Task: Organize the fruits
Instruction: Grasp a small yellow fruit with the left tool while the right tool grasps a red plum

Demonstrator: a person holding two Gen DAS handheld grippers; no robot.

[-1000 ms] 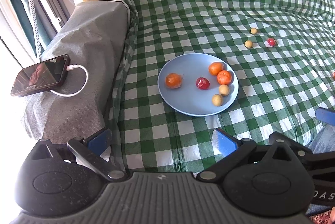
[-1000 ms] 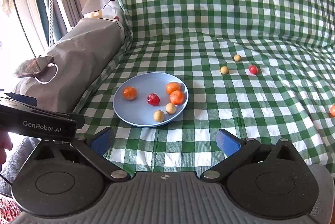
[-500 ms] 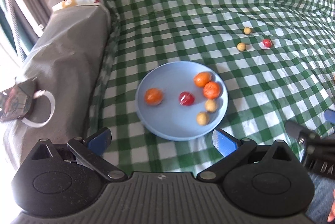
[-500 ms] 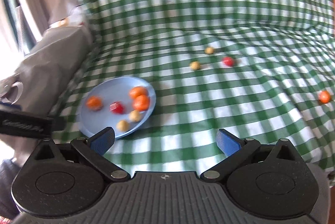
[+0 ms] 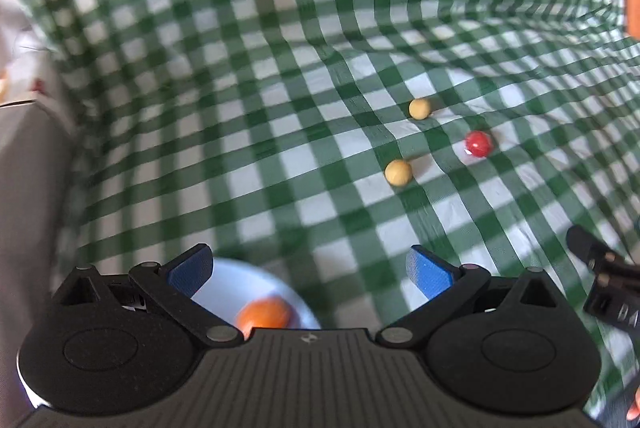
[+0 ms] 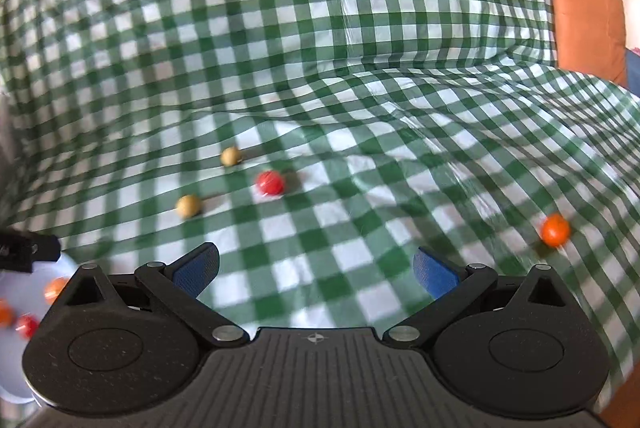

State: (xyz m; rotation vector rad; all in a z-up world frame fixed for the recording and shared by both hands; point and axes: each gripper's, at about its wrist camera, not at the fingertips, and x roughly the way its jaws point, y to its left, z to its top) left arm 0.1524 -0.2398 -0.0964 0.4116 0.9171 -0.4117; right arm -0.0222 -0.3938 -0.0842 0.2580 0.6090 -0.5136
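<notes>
On the green checked cloth lie two yellow balls (image 5: pixel 398 172) (image 5: pixel 419 108) and a red fruit (image 5: pixel 478 143); the right wrist view shows them too, the yellow ones (image 6: pixel 189 206) (image 6: pixel 230 156) and the red one (image 6: pixel 270 182), plus an orange fruit (image 6: pixel 555 229) far right. The light blue plate (image 5: pixel 260 280) sits under my left gripper (image 5: pixel 308 270), with an orange fruit (image 5: pixel 264 313) on it. Both grippers are open and empty; the right gripper (image 6: pixel 316 272) hovers over bare cloth. The plate edge (image 6: pixel 24 288) with fruits shows at the right view's left.
An orange cushion (image 6: pixel 586 24) stands at the back right. A grey covered armrest (image 5: pixel 28 188) lies to the left. The right gripper's body (image 5: pixel 604 280) shows at the left view's right edge.
Both grippers moved forward and to the right. The plate slid toward the lower left of both views and the loose fruits came closer. The phone left the view.
</notes>
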